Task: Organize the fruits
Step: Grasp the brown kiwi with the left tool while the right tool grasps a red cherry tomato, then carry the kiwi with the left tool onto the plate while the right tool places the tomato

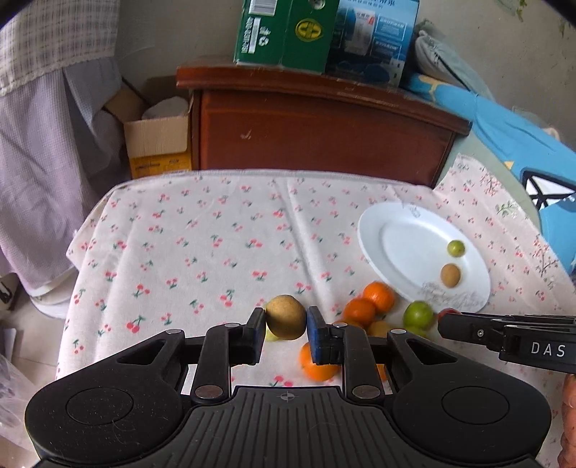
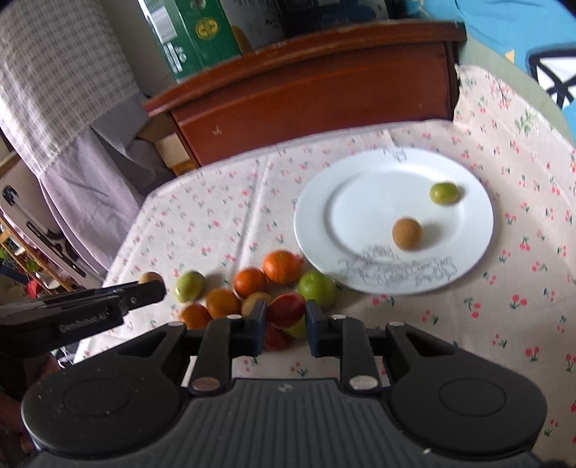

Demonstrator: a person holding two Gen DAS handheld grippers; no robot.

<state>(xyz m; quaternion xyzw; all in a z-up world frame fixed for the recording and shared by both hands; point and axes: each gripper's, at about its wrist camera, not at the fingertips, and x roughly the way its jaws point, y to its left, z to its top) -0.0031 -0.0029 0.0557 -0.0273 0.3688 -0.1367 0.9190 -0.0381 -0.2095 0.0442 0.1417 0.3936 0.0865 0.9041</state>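
Observation:
My left gripper [image 1: 286,325] is shut on a round brown fruit [image 1: 286,315] and holds it just above the cherry-print cloth. In the right wrist view that gripper [image 2: 158,286] comes in from the left with the brown fruit [image 2: 150,277] at its tip. My right gripper [image 2: 286,318] is shut on a red fruit [image 2: 286,307] at the pile of oranges [image 2: 280,266] and green fruits [image 2: 316,288]. It shows side-on in the left wrist view [image 1: 444,324]. The white plate [image 2: 309,223] [image 1: 370,230] carries a green fruit [image 2: 444,193] and a brown fruit [image 2: 406,233].
The cloth-covered table [image 1: 180,234] ends at a curved far edge. Behind it stands a brown wooden cabinet [image 1: 316,133] with a green box [image 1: 284,32] on top, and a cardboard box [image 1: 158,144] to its left. Blue bedding [image 1: 504,136] lies on the right.

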